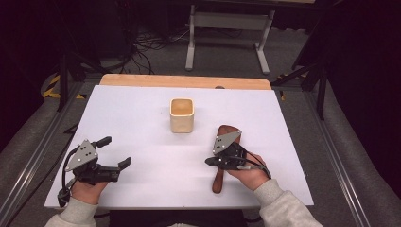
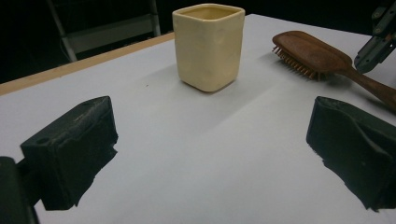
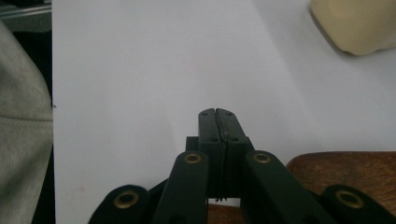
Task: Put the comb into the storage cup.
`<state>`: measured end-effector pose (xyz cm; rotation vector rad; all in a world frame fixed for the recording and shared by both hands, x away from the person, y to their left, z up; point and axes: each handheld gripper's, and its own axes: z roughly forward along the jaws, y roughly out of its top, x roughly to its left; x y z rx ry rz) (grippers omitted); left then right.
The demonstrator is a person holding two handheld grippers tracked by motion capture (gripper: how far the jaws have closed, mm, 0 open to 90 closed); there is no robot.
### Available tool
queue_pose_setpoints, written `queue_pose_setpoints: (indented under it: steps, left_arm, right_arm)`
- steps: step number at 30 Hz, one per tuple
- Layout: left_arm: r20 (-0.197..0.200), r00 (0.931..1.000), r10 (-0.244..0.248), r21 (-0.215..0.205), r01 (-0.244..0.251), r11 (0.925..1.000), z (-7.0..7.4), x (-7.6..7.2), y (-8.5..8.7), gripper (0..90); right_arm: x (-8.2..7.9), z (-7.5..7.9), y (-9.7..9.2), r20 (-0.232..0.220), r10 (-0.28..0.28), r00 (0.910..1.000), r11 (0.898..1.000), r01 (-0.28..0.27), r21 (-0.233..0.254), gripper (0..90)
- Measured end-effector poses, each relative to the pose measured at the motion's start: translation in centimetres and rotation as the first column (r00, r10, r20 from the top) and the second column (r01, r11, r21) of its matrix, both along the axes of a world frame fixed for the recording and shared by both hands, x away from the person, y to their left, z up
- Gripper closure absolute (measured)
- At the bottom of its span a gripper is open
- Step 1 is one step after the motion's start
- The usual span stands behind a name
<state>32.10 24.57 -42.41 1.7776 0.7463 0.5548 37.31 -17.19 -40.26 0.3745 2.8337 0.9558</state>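
A cream square cup (image 1: 182,115) (image 2: 208,46) stands upright at the middle of the white board; its lower edge also shows as a cream shape (image 3: 355,25) at the top right of the right gripper view. A brown wooden hairbrush (image 1: 226,135) (image 2: 313,56) (image 3: 345,172) lies bristles down to the cup's right, handle toward the person. My right gripper (image 1: 208,161) (image 3: 217,114) hovers across the brush handle, pointing left, its jaws pressed together with nothing between them. My left gripper (image 1: 116,151) (image 2: 210,144) rests at the near left, jaws wide apart and empty, facing the cup.
The white board (image 1: 142,118) lies on a wooden tabletop (image 1: 184,81) whose far edge shows behind it. Beyond stand a metal frame (image 1: 227,33) and cables on the floor. A grey sleeve (image 3: 21,140) shows at the left in the right gripper view.
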Motion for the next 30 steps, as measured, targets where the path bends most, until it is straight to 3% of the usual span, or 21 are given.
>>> queue_pose_setpoints:
  steps: [5,6,10,17,25,30]
  left_arm:
    - [-0.001,1.0,-0.002,-0.003,0.002,1.0,0.0,0.0,0.0,2.8]
    - [-0.002,1.0,-0.003,-0.001,0.003,1.0,0.0,0.0,0.0,2.8]
    - [-0.002,1.0,-0.002,-0.003,0.002,1.0,0.0,0.0,0.0,2.8]
    - [-0.002,1.0,-0.001,0.0,0.001,1.0,0.0,0.0,-0.1,2.8]
    - [-0.001,1.0,-0.003,-0.002,0.003,1.0,0.0,0.0,-0.1,2.8]
    - [0.001,1.0,-0.001,0.0,0.001,1.0,0.0,0.0,-0.1,2.8]
  right_arm:
    - [0.1,-0.1,0.2,-0.02,0.01,0.9997,0.998,-0.011,-0.062,89.6]
    - [0.1,-0.3,0.3,-0.03,0.011,0.9995,0.995,-0.014,-0.097,89.6]
    - [0.1,-0.7,0.5,-0.048,0.01,0.9988,0.988,-0.018,-0.154,89.5]
    - [-0.1,-1.1,0.9,-0.066,0.025,0.9975,0.98,-0.038,-0.196,89.5]
    - [-0.6,-1.5,1.2,-0.12,0.029,0.9924,0.963,-0.06,-0.264,89.4]
    - [-0.8,-1.7,0.9,-0.131,0.026,0.9911,0.951,-0.065,-0.301,89.5]
